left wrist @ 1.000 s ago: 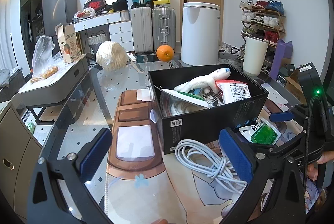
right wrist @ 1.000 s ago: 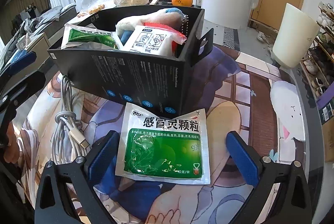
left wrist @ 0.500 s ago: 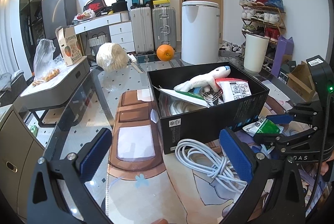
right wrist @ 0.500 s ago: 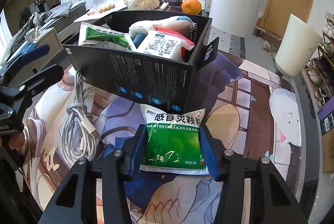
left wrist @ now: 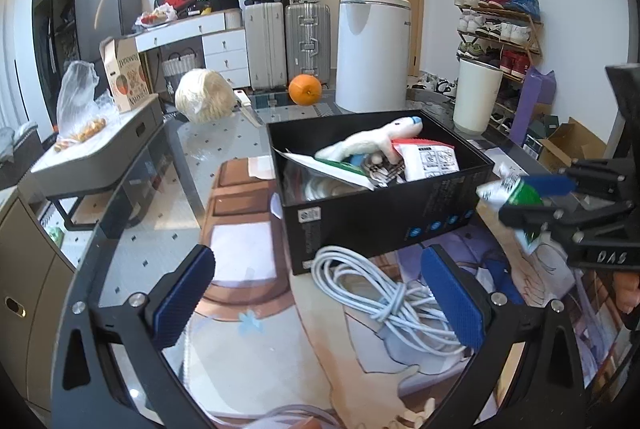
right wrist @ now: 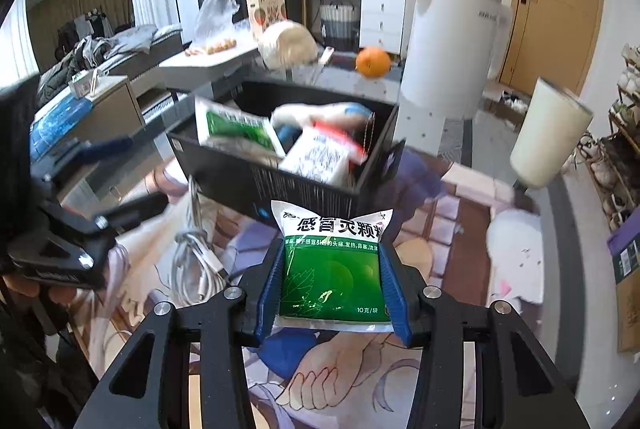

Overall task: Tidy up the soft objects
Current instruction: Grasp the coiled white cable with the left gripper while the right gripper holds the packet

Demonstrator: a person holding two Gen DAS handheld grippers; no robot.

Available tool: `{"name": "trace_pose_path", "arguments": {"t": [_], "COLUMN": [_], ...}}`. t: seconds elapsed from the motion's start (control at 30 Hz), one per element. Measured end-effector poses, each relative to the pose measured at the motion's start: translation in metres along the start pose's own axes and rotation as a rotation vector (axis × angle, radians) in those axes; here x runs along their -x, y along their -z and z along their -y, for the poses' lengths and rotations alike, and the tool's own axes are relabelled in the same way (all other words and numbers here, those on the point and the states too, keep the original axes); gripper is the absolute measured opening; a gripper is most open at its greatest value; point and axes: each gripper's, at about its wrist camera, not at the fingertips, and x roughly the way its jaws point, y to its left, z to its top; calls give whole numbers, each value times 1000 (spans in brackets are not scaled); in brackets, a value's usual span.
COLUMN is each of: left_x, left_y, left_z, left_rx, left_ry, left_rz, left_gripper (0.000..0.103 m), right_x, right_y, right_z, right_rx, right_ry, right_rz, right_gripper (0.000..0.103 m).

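Note:
My right gripper [right wrist: 332, 281] is shut on a green and white medicine sachet [right wrist: 332, 265], its blue pads squeezing both sides, and holds it lifted off the printed mat. In the left wrist view that sachet [left wrist: 508, 189] hangs beside the right end of the black box [left wrist: 380, 221]. The black box [right wrist: 256, 181] holds a white plush toy [left wrist: 372, 141], a red and white packet [left wrist: 428, 161] and another green sachet [right wrist: 236, 127]. My left gripper [left wrist: 320, 293] stands open above a coiled white cable [left wrist: 384, 297], touching nothing.
An orange [left wrist: 305, 89] and a bagged pale round bundle [left wrist: 204, 101] lie at the table's far end. A white bin [left wrist: 372, 53] and a cream cylinder [left wrist: 478, 97] stand beyond. A grey side table [left wrist: 100, 145] with a plastic bag is at left.
My right gripper closed on the green sachet that lay flat in front of the box and raised it off the mat. The left gripper stayed put and open.

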Motion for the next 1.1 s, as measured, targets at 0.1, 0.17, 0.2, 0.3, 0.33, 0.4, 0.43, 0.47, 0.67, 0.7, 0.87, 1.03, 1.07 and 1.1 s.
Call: {"name": "trace_pose_path", "arguments": {"t": [0.1,0.17,0.2,0.3,0.33,0.4,0.43,0.47,0.67,0.7,0.87,1.03,1.07,1.1], "left_x": [-5,-10,-12,-20,-23,-28,-32,-35,-45,-45,-44,-39,-39,-39], "left_y": [3,5,6,7,8,9,10,10,10,11,14,19,20,20], "left_z": [4,7,8,14,16,19,21,23,24,23,17,8,6,5], "left_rx": [17,31,39,63,68,70,73,75,109,113,113,118,130,136], "left_ry": [9,14,20,38,40,40,42,44,46,43,38,37,44,47], "left_rz": [-26,-49,-61,-98,-114,-140,-161,-177,-228,-234,-248,-258,-263,-262], "left_gripper": [103,103,103,103,103,103,103,103,103,103,103,103,103,103], "right_x": [9,13,15,16,15,15,15,14,11,11,10,9,9,8], "right_y": [-4,-6,-6,-7,-7,-6,-6,-6,-6,-6,-5,-5,-5,-4], "right_z": [1,1,1,0,0,1,2,2,3,3,3,3,2,2], "right_rx": [7,9,9,9,8,6,4,3,-3,-2,-3,-1,1,2], "right_ry": [15,23,24,27,26,24,23,23,21,21,21,20,21,20], "right_rz": [30,45,49,52,51,50,48,47,40,39,39,36,35,33], "right_gripper": [46,46,46,46,46,46,46,46,46,46,46,46,46,46]}}
